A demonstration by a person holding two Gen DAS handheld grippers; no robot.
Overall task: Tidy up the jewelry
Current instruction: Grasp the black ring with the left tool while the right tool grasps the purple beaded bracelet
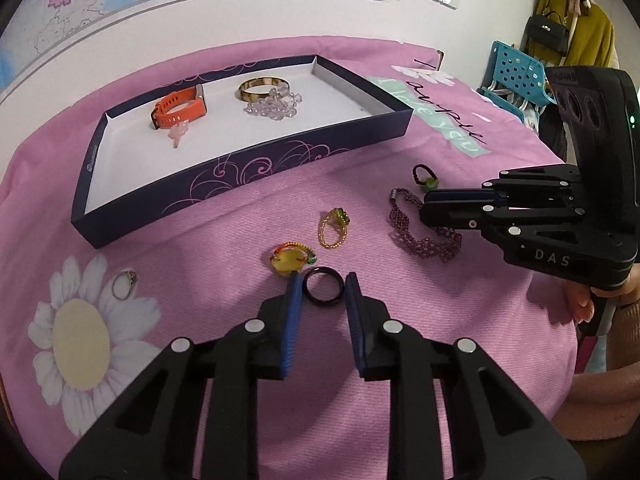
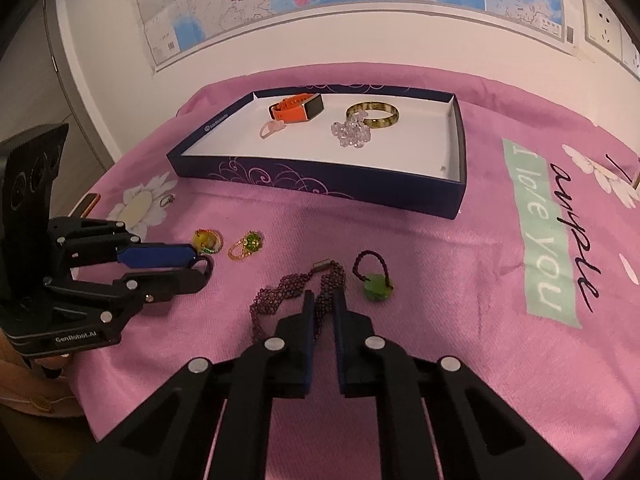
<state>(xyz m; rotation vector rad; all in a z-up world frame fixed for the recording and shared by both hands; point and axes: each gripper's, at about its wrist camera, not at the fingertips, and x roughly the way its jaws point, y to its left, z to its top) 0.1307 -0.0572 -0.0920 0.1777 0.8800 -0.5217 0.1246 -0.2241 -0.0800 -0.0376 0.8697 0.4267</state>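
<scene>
Jewelry lies scattered over a pink flowered cloth (image 1: 400,360), part of it already in a dark blue box lid with a white inside (image 1: 256,168) at the far side. Inside that lid sit an orange smartwatch (image 1: 178,110), a pale pink trinket (image 1: 178,134) just before it, a mottled amber bangle (image 1: 262,89) and a cluster of clear crystal beads (image 1: 276,106) touching the bangle. On the cloth, the left gripper (image 1: 323,284) has its blue-padded fingers set on either side of a black ring (image 1: 323,289), the pads touching or almost touching the band; whether they truly press on it cannot be told. Just beyond the ring lies a yellow stone ring with red and green thread (image 1: 290,258), and farther on a gold bead ring with a green cluster (image 1: 334,226). A thin silver ring (image 1: 123,283) rests well to the left on a white printed daisy. The right gripper (image 2: 321,300) is closed to a narrow gap over a purple beaded bracelet (image 2: 288,288), a strand of which runs between its fingers; a firm pinch cannot be confirmed. Just beside that bracelet, on the right in the right wrist view, lies a dark cord ring with a green stone (image 2: 374,280). A map (image 2: 320,0) hangs on the wall behind the table.
</scene>
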